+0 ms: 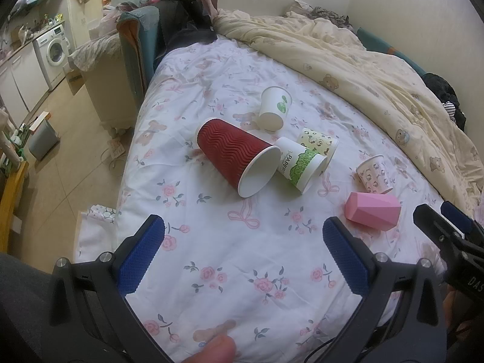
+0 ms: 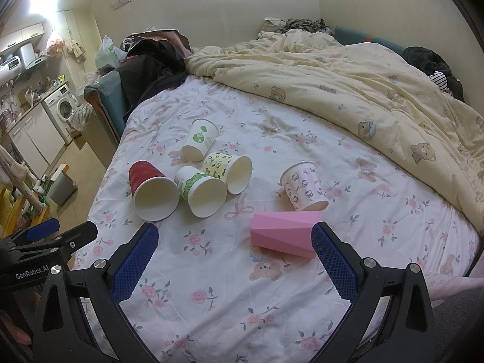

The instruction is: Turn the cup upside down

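On the flowered bed sheet, six cups lay on their sides; the pink cup was nearest, just beside the right claw. Both claws were spread wide and empty, the left claw facing the red cup.

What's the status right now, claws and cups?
Left claw open, empty. Right claw open, empty, nearest the pink cup. Six cups on their sides on the bed, none flipped. Nothing blocking.
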